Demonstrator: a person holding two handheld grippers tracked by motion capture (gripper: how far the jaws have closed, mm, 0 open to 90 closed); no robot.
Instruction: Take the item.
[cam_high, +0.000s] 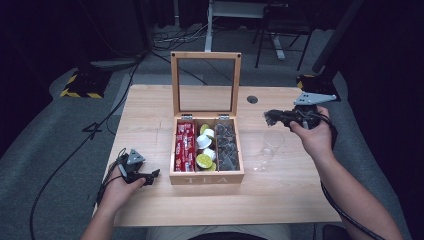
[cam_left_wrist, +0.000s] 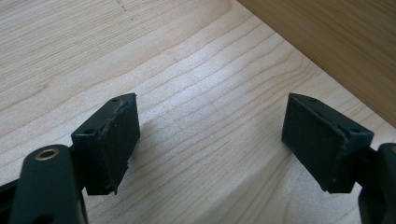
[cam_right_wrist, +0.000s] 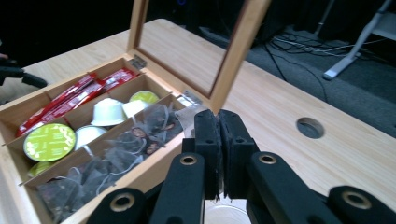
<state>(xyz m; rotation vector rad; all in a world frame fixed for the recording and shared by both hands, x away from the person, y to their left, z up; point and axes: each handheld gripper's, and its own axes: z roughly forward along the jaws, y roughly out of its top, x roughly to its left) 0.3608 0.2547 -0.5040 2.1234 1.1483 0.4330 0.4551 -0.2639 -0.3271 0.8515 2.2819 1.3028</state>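
An open wooden tea box (cam_high: 206, 177) stands mid-table with its glass lid (cam_high: 205, 84) upright. It holds red packets (cam_high: 184, 146), round capsules (cam_high: 204, 150) and grey mesh tea bags (cam_high: 226, 145). My right gripper (cam_high: 271, 118) hovers to the right of the box, above a clear glass (cam_high: 272, 142), jaws shut. In the right gripper view (cam_right_wrist: 218, 115) a pale mesh tea bag (cam_right_wrist: 192, 115) is pinched at the tips, and the glass rim (cam_right_wrist: 224, 215) shows below. My left gripper (cam_high: 151, 176) rests open on the table by the box's front left corner, with nothing between its pads (cam_left_wrist: 210, 102).
The table (cam_high: 150, 210) has a round cable hole (cam_high: 252, 99) behind the glass. The box wall (cam_left_wrist: 336, 42) is close to the right of my left gripper. Cables trail over the grey floor, and chair legs stand beyond the far edge.
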